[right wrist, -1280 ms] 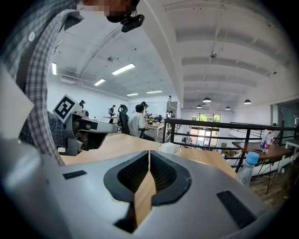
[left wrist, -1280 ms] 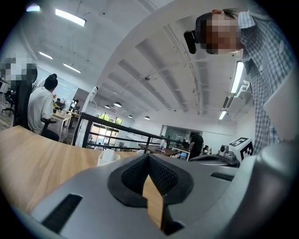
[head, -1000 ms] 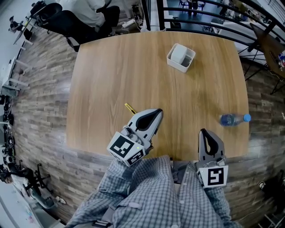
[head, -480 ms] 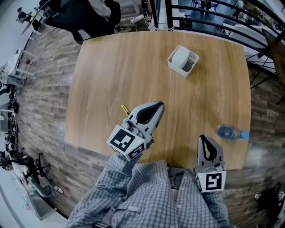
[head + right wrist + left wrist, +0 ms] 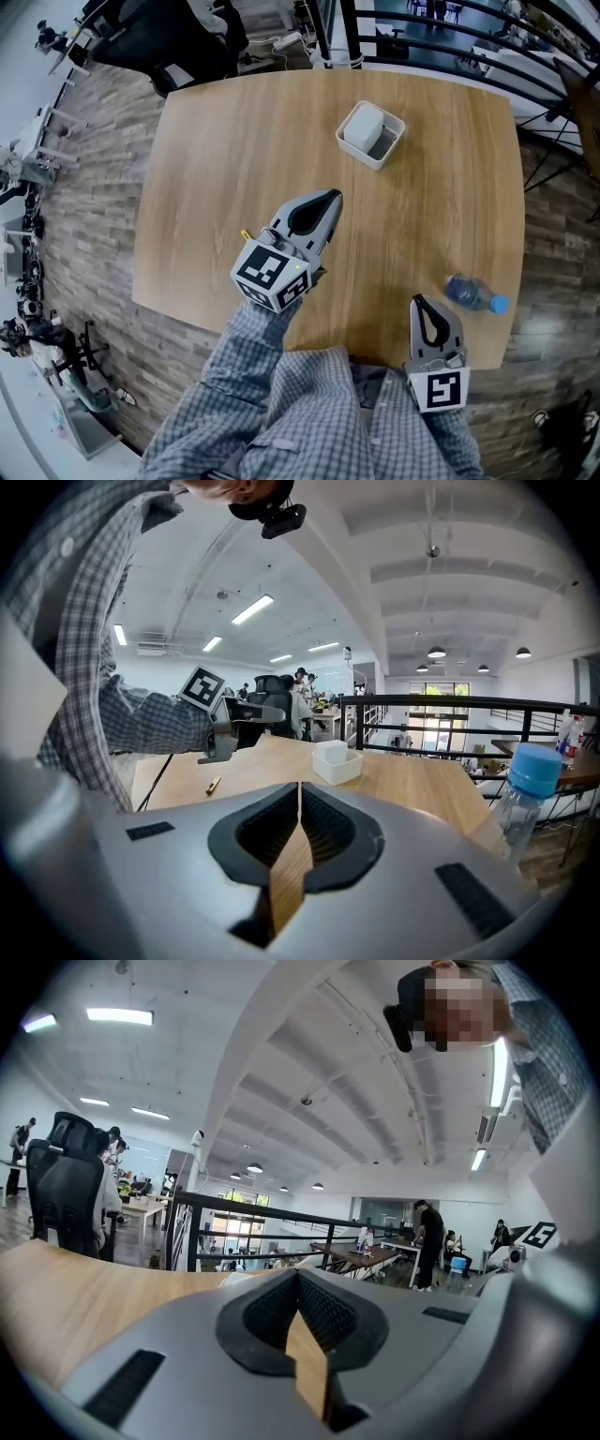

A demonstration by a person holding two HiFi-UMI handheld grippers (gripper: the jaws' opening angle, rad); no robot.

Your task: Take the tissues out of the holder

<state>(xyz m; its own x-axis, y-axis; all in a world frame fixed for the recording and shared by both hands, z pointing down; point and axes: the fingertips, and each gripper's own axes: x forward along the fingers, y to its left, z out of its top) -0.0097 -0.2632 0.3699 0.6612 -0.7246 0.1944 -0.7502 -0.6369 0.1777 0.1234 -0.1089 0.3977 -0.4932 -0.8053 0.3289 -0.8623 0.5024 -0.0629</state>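
Left gripper view shows the left gripper (image 5: pixel 298 1275) clenched, pads pressed together with nothing between them. Head view puts it (image 5: pixel 328 198) above the middle of the wooden table (image 5: pixel 225 141), pointing toward the white holder (image 5: pixel 367 160), well apart from it. The tissues (image 5: pixel 364 124) sit inside the holder as a white block. The right gripper (image 5: pixel 299 787) is likewise closed and empty, near the table's near edge. A water bottle (image 5: pixel 472 294) lies just beside it, and a yellow pen (image 5: pixel 214 785) rests beyond the left gripper.
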